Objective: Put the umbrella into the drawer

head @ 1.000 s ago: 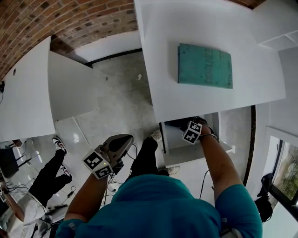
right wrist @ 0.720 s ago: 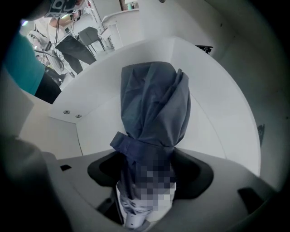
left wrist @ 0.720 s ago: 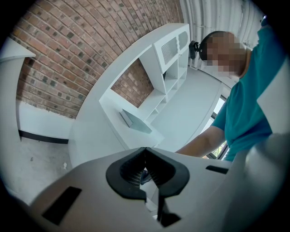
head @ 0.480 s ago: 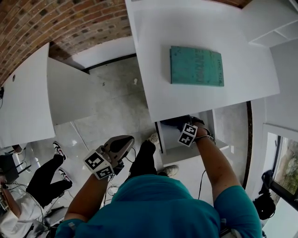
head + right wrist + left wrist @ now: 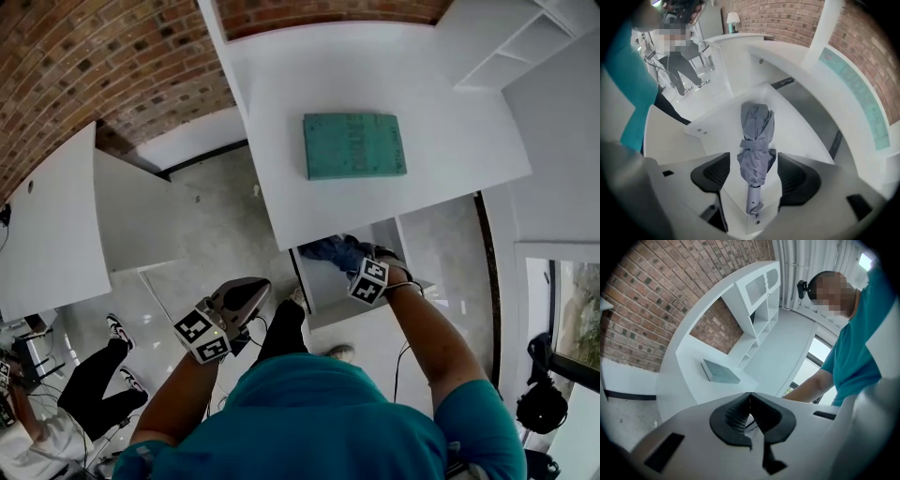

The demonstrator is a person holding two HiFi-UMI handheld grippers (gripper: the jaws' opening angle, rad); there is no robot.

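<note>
Since the earlier frames, the head view had been swung so that the desk top and teal book sat further left in frame, and more of the umbrella had been exposed in the drawer beyond the R gripper. The umbrella was seen lying lengthwise on the drawer floor btwn the R jaws, which were held apart, w/ a clear gap on at least one side and no squeeze on the fabric. It was judged to have been let go, so the placing looked approx. done; only withdrawal, and perhaps shutting the drawer, was judged left. The L gripper was held low by the person's side, jaws closed together on nothing. As for materials: the umbrella was a folded, compact type, grey-blue cloth in soft pleats, cinched by a strap round the middle, w/ a paler smooth stub end toward the camera. The drawer was made of smooth white panels w/ small screw heads at one edge. The jaw pads were black and ribbed. The book cover looked matte and mottled; a rough brick wall was seen behind the desk.
</note>
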